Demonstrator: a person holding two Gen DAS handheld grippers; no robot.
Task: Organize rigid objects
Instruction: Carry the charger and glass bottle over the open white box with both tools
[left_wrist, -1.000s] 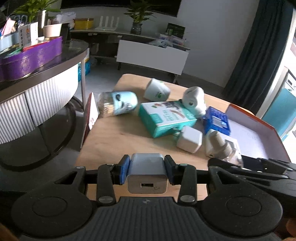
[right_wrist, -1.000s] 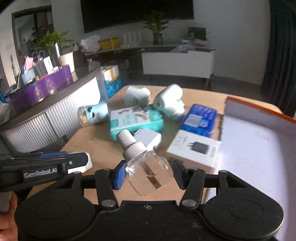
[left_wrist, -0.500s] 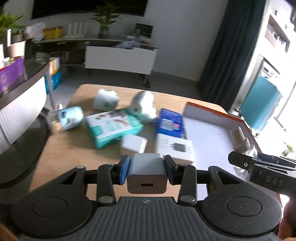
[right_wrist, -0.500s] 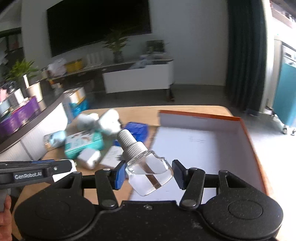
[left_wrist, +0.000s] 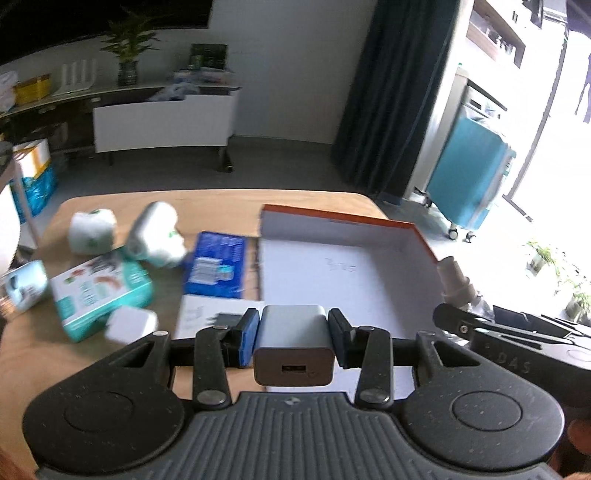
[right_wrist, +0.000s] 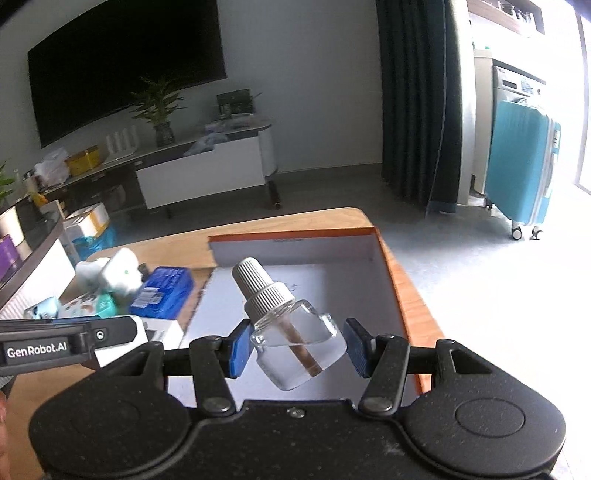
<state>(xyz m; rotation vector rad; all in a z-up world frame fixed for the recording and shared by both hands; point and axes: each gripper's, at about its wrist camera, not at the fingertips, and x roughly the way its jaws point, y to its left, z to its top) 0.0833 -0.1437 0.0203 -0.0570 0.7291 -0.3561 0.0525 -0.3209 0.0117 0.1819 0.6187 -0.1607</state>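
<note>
Wooden table (left_wrist: 110, 369), orange-rimmed box (left_wrist: 332, 221) beneath left gripper (left_wrist: 293, 338) clamping grey charger (left_wrist: 293, 332), right gripper (right_wrist: 297, 345) clamping clear bottle (right_wrist: 295, 343).

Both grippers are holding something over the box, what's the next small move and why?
Probably lower the right gripper and release the clear bottle onto the floor of the orange-rimmed box. The bottle hangs over bare box floor, and the left gripper, holding the grey charger, is only at the box's near edge.

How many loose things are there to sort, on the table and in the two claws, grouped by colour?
White: 4, round pot, plug, cube, flat box
Teal: 2, carton, tub
Blue: 1, packet
Grey: 1, charger
Clear: 1, bottle
Total: 9
</note>
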